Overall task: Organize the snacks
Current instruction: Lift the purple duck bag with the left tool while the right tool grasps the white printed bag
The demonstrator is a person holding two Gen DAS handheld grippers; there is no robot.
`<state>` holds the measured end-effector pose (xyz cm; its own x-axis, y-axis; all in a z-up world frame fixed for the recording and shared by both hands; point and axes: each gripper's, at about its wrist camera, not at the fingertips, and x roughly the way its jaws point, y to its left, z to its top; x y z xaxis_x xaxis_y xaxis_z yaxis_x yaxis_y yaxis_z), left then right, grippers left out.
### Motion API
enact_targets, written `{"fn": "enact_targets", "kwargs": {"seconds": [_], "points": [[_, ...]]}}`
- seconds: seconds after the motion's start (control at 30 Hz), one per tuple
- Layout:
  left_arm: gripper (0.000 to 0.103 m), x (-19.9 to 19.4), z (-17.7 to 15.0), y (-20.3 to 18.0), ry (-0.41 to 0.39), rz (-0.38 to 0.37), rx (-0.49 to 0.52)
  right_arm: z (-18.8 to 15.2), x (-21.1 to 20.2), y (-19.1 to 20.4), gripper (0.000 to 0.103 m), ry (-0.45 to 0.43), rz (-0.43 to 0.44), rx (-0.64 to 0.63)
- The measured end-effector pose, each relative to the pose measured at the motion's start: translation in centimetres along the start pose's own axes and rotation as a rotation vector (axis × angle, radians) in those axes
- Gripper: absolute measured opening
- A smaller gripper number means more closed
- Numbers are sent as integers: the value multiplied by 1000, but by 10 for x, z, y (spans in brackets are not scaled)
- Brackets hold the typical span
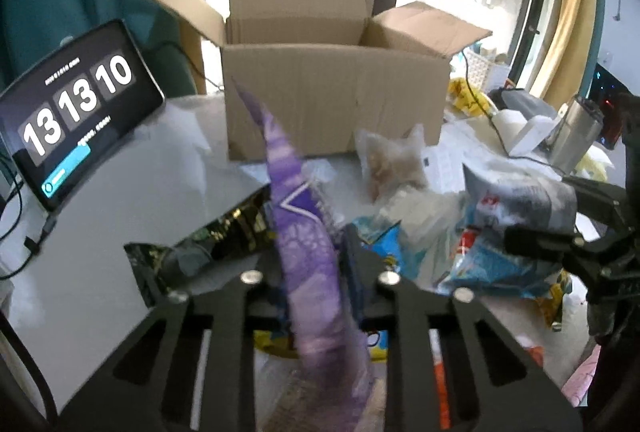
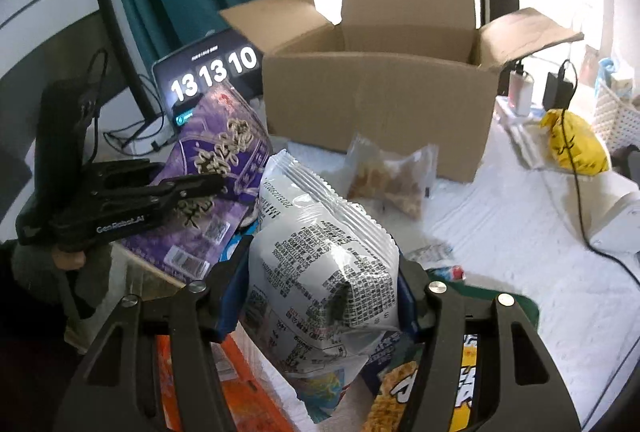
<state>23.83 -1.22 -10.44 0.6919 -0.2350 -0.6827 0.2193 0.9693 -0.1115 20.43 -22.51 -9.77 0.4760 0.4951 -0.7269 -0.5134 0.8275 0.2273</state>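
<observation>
Purple foil, seen edge-on, filled the left claw (image 1: 316, 272): its jaws were clenched on the purple snack bag (image 1: 296, 232), which stood upright between them. From the right wrist view the same bag showed its printed face beside the tablet, raised above the pile. The right claw (image 2: 320, 296) was clamped on a white snack bag (image 2: 320, 252) with black print, its crimped top pointing up and away. Under both claws lay more packets: an orange packet (image 2: 240, 384) and a yellow-lettered packet (image 2: 400, 392) nearest, a blue packet (image 1: 480, 264) a little beyond. Farther on, a clear pouch of brown pieces (image 2: 390, 178) rested on the white worktop (image 2: 520, 272) just before the cardboard box (image 2: 376, 112). That box stood open, flaps out. Left of it, the tablet (image 1: 76, 104) read 13 13 10.
</observation>
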Motion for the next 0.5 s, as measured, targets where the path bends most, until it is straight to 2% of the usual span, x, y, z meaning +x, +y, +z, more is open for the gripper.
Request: {"fn": "enact_targets", "kwargs": {"seconds": [0.2, 0.37, 0.5], "points": [[11, -8, 2, 0, -18, -22, 11, 7, -8, 1, 64, -28, -9, 4], [10, -20, 11, 4, -42, -50, -11, 15, -16, 0, 64, -51, -16, 2], [10, -34, 20, 10, -82, -42, -21, 23, -22, 0, 64, -74, -27, -3]]}}
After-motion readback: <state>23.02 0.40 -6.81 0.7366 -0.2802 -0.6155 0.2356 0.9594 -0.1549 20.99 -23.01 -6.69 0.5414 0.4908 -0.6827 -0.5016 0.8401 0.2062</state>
